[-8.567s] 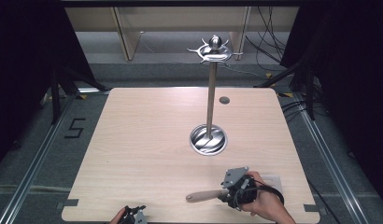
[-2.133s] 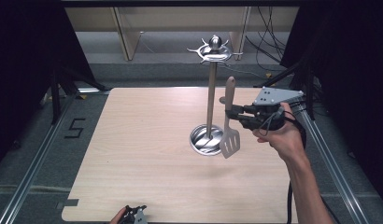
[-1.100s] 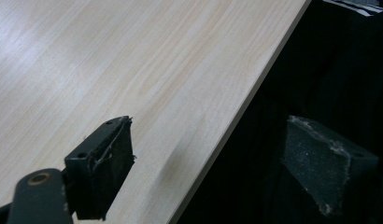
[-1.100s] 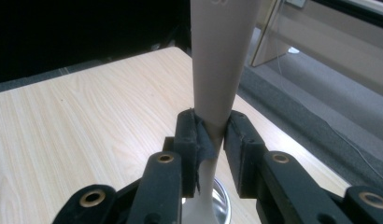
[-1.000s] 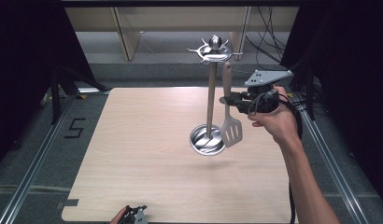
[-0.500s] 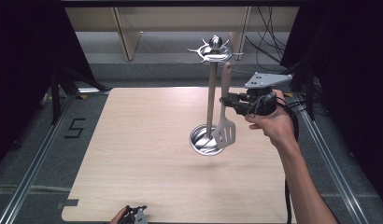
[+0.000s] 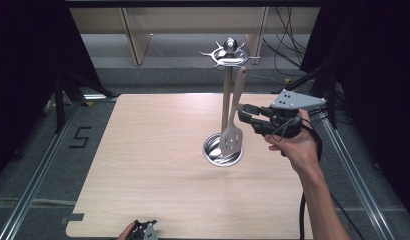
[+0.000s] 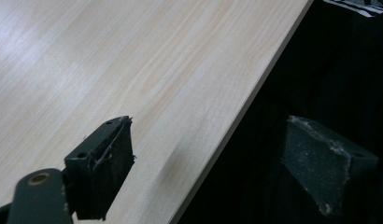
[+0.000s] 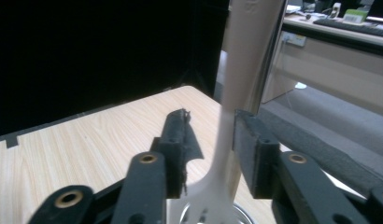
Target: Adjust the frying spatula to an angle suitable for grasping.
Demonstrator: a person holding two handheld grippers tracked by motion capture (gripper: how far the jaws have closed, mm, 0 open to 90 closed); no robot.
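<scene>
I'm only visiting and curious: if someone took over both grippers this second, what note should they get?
Right gripper: jaws on either side of the spatula neck with a gap at one pad, spatula upright, handle up, beside the stand's pole, blade above the round base.
Left gripper: open, idle at the table's near edge.
Done: spatula raised to the stand.
Left, probably: hang it on the top hooks, then let go.

Beige slotted spatula (image 7: 232, 135), handle up, nearly upright with a slight tilt toward 1 o'clock, hangs beside the pole of the metal utensil stand (image 7: 226, 100), blade over the stand's round base at the table's 3 o'clock side of centre.
</scene>
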